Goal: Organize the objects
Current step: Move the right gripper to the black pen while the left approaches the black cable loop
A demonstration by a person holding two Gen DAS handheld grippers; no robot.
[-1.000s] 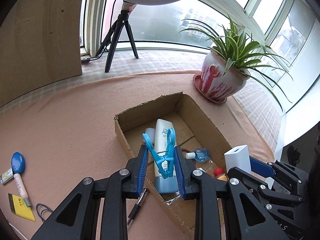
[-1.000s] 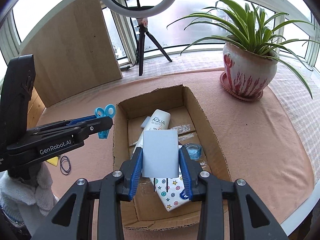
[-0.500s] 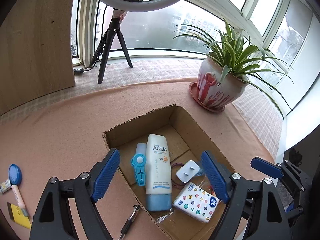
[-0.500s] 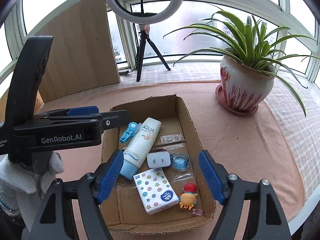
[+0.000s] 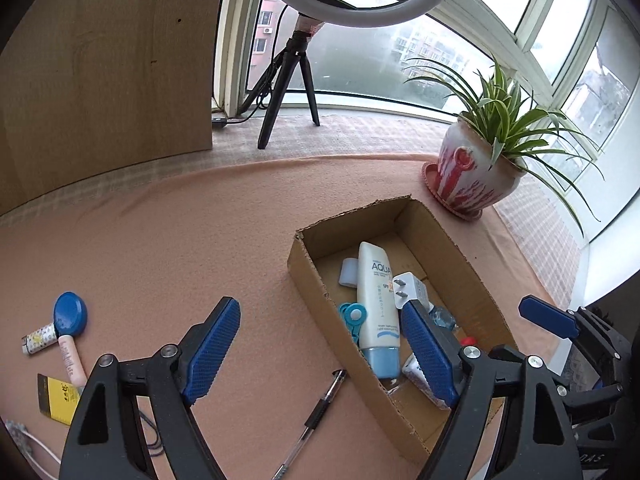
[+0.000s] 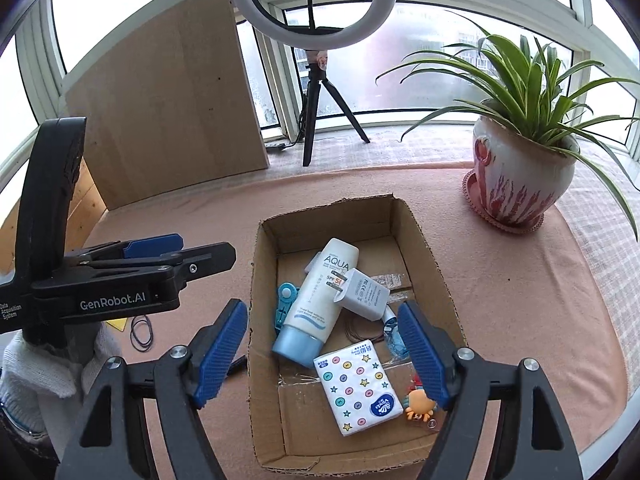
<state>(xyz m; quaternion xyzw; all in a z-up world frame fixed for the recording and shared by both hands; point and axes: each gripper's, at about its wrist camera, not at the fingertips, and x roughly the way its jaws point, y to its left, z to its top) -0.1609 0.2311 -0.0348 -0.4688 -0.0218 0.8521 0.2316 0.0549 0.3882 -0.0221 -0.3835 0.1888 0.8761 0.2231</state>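
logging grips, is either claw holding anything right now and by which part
Nothing is held. The left claw and the right claw both stand open with no object between their pads; the charger and blue clip lie loose in the cardboard box.

The cardboard box is lying open-topped, its walls fencing in a tube, charger, tissue pack, blue clip and toy. Bare cloth is stretching wide to its left. A pen is lying just beside the box. A potted plant is crowding the far right corner.
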